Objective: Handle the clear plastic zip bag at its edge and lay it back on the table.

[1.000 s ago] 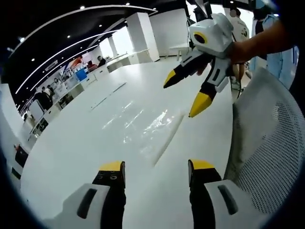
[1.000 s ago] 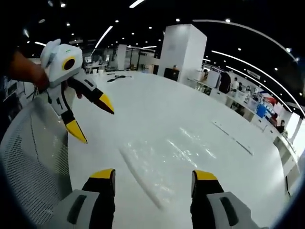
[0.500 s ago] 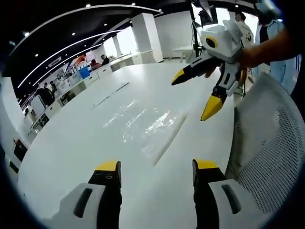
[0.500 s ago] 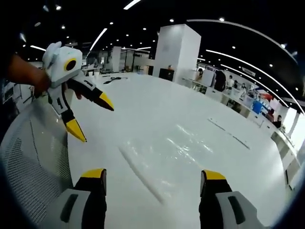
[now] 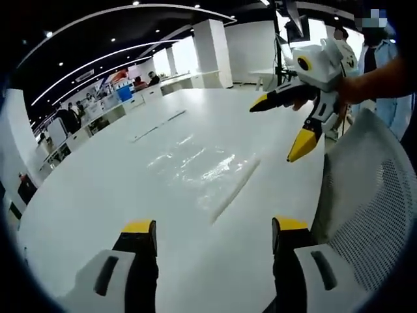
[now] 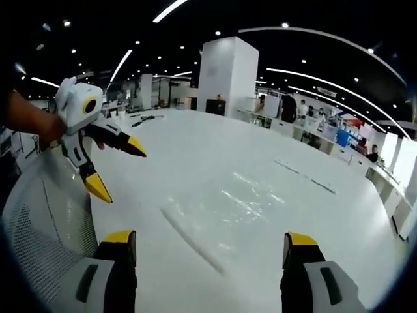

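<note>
Bag flat on the table, and both tools are up in the air! The clear plastic zip bag (image 5: 199, 171) lies spread across the middle of the left gripper view, its zip edge a pale ridge running diagonally toward lower centre; in the right gripper view the same bag (image 6: 225, 212) sits mid-frame with that ridge slanting down to the lower middle. The white table (image 5: 98, 189) carries it, glossy and reflecting the ceiling lights. The left gripper (image 5: 213, 235) rises from the bottom of its own view with jaws spread wide and nothing between them; it also shows at upper left of the right gripper view, held in a hand and splayed. The right gripper (image 6: 207, 242) is likewise released and empty, and appears at the upper right of the left gripper view, clear above the table. A white mesh chair back (image 5: 368, 208) fills the right side of that view. My read: the bag looks already laid down, or not yet picked up; I cannot tell which. If a grasp is next, one gripper must drop to the zip ridge and pinch the thin edge without skidding it.
</note>
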A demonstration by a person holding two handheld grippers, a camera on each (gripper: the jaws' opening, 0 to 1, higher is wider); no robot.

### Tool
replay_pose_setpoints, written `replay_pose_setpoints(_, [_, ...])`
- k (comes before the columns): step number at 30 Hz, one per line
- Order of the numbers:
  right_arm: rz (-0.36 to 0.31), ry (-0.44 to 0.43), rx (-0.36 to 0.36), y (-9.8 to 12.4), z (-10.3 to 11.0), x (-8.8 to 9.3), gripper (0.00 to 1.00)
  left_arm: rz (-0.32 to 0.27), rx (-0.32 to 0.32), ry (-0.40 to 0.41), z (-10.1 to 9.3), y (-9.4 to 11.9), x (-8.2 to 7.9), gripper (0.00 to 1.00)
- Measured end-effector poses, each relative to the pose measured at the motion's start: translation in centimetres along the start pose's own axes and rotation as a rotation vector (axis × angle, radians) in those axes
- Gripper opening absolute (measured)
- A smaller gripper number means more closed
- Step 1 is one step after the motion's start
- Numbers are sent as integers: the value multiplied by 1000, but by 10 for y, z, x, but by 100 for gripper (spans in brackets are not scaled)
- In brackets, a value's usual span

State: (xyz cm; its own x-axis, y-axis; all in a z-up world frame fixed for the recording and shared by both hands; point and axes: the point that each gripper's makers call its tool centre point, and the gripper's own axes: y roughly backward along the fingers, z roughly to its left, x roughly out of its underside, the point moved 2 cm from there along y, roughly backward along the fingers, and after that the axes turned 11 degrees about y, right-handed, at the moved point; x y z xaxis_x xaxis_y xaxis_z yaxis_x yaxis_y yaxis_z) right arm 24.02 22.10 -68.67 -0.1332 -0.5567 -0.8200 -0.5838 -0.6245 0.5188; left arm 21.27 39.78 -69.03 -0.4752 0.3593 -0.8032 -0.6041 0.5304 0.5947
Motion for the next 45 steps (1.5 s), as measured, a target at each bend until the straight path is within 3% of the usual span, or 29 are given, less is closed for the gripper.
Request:
replay_pose_setpoints(17, [-29,-52,33,14,1,8,100,-110,2,142,7,9,0,92])
replay_pose_setpoints(26, [-47,-72,46,23,6,5,100,-129,6,173,2,16,7,96])
replay_pose_setpoints(40, [-77,-100,60,45,12,-1,100,-181,7,207,-5,22,2,99])
replay_pose_setpoints(45, [-81,-129,64,51,13,2,100,-170,11,190,-9,20,4,99])
